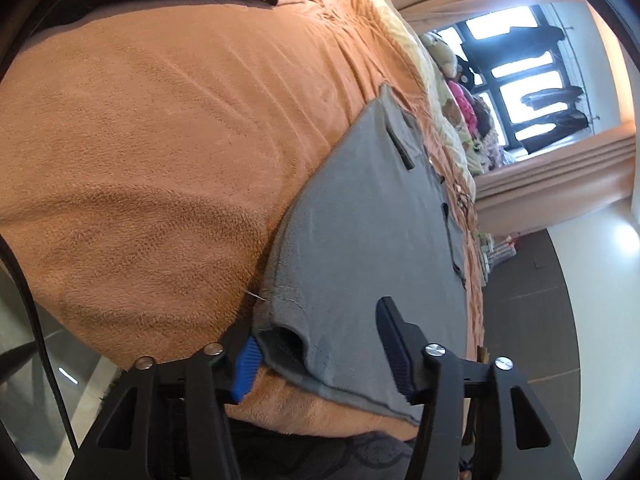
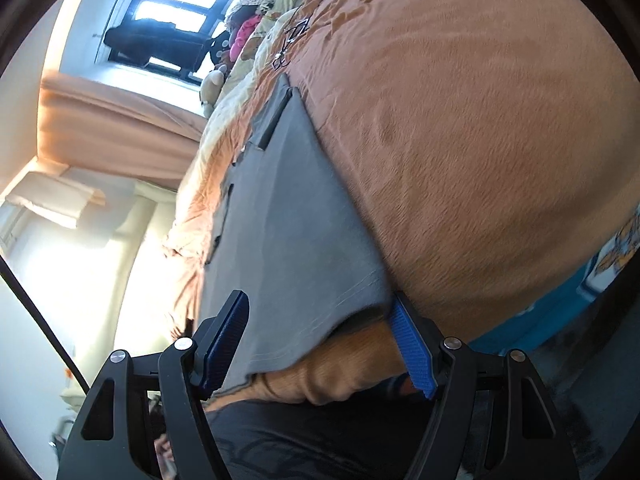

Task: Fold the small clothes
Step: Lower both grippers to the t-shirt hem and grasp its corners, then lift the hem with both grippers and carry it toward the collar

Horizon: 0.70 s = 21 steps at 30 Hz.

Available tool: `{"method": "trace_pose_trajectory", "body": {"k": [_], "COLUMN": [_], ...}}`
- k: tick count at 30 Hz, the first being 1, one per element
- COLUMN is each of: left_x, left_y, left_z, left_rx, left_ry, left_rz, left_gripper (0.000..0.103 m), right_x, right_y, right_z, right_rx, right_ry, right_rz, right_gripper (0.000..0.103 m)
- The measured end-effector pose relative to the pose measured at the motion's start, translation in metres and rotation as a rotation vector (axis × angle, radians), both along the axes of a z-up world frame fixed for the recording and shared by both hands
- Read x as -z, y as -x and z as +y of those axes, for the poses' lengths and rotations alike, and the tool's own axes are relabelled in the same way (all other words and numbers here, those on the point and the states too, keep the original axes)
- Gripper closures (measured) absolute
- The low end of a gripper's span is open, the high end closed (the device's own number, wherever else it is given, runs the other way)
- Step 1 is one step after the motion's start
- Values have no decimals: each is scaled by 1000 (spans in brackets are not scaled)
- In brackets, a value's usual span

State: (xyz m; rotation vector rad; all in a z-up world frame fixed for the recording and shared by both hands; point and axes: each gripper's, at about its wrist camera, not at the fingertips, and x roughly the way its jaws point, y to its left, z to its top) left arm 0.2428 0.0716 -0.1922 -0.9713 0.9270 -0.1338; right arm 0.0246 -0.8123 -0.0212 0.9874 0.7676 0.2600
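So both grippers are sitting at the near hem of the grey shirt [image 1: 360, 240]: left gripper [image 1: 324, 356] and right gripper [image 2: 320, 344] are gaping partway, straddling its corners, not pinching. Shirt's lying flat across the orange blanket [image 1: 140, 160] on the bed.

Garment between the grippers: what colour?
Plain grey garment, clearest in the left wrist view.

A garment [image 1: 360, 240] is lying flat on a blanket [image 1: 140, 160] covering a bed. The left gripper [image 1: 320, 356] and the right gripper [image 2: 320, 344] are each straddling a near corner of it. Toys [image 1: 460, 92] are sitting beyond, before a window [image 1: 520, 76].
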Motion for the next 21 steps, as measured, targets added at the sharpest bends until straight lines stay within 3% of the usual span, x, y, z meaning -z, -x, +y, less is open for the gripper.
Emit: {"method": "trace_pose_trajectory", "body": {"k": [5, 7, 10, 14, 16, 20, 21], "left_x": [4, 6, 7, 6, 7, 11, 9], "left_y": [1, 0, -2, -8, -9, -8, -8], "left_z": [1, 3, 5, 1, 1, 4, 5], "left_rx": [-40, -54, -80, -98, -112, -137, -138], "left_ry": [-7, -4, 7, -5, -15, -6, -20], "left_rz": [23, 37, 49, 58, 72, 91, 87], "left_gripper": [62, 67, 67, 69, 85, 99, 99], "right_x": [10, 12, 17, 11, 8, 9, 9], "right_y": [4, 4, 0, -7, -11, -11, -12], "right_z": [0, -1, -3, 11, 17, 20, 21], "right_rx": [56, 75, 115, 136, 155, 191, 192], "right_ry": [-49, -48, -61, -28, -13, -43, -35], "right_rz": [6, 9, 36, 56, 75, 103, 111], "right_gripper": [33, 41, 47, 47, 57, 73, 87]}}
